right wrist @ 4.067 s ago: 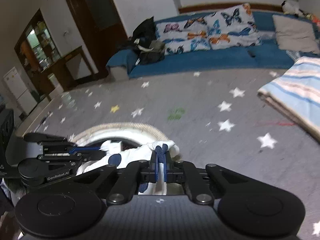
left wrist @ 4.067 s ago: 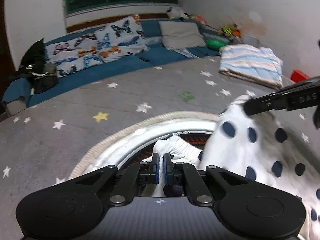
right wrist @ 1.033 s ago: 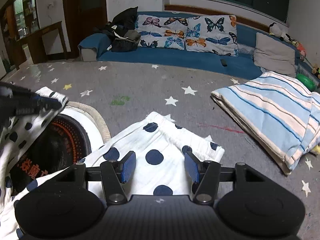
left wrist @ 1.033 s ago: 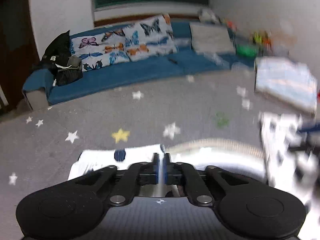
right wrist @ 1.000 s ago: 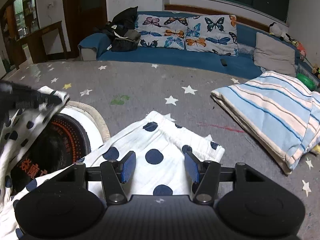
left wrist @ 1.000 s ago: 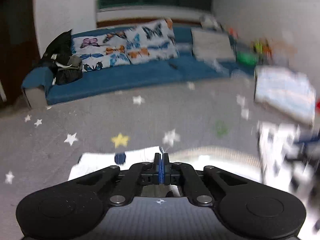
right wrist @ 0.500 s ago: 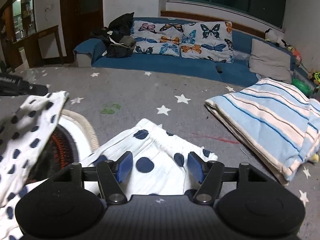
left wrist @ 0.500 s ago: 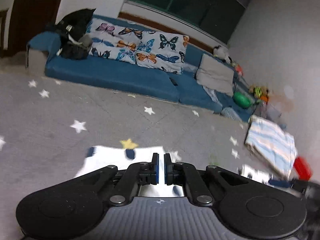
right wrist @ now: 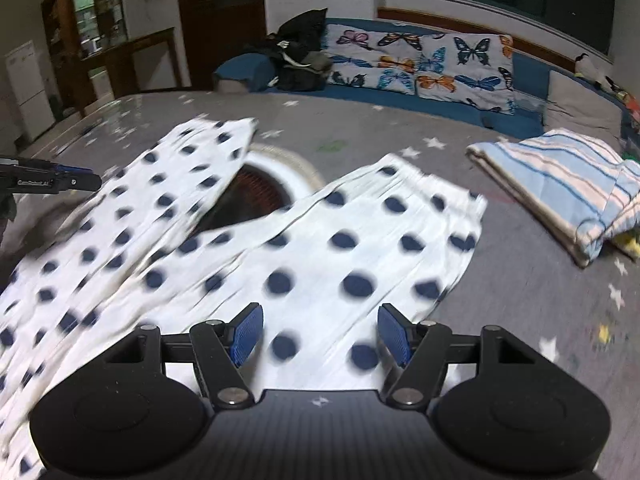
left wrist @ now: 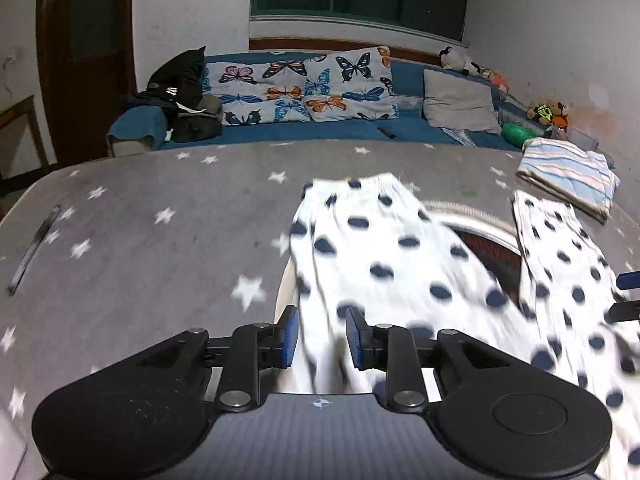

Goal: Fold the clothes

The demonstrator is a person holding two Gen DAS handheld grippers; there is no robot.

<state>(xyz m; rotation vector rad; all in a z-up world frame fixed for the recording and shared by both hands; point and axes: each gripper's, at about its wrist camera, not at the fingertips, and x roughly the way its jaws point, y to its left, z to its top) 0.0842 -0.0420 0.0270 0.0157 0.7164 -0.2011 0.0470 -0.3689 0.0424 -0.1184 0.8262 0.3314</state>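
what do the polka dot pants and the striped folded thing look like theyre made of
Polka-dot pants: likely thin, matte woven cotton; they drape limply and gather at the hem.
Striped blanket: thicker, soft cloth, perhaps towelling, given its plump folded edges; the exact fibre is unclear.

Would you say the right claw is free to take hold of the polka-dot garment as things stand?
Probably yes: the right claw hangs with jaws apart and opening right over the polka-dot garment, with nothing lying on the cloth beneath it.

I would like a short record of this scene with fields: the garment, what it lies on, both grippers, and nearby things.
garment: white polka-dot trousers, legs spread in a V
under it: grey star-print mat; round heater between the legs
left gripper: jaws opening, cloth between them
right gripper: jaws opening, above one leg
nearby: folded striped blanket
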